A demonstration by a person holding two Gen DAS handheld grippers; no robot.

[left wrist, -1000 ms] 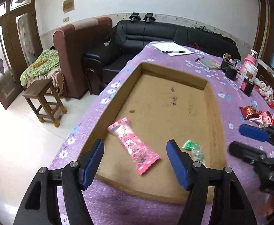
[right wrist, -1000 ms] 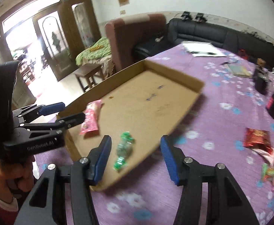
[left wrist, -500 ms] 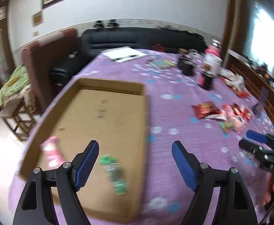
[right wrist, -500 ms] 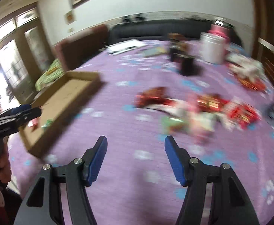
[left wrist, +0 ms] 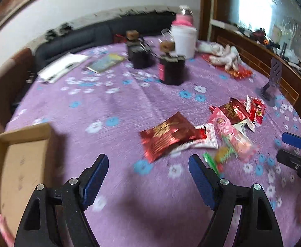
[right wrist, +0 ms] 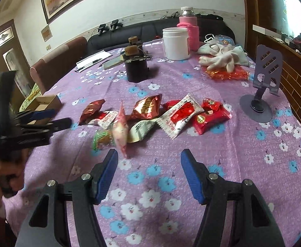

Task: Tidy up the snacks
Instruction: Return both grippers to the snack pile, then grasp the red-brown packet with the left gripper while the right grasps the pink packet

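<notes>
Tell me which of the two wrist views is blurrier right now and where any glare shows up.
Left wrist view: motion blur smears the snack pile and the cardboard box, and the bright window washes out. Right wrist view: far sharper, snack packets crisp, only the left gripper at the edge smeared.

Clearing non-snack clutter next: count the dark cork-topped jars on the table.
2. The nearer jar stands before the white tub; the farther jar is left of it, toward the sofa. Others could hide behind the tub.
</notes>
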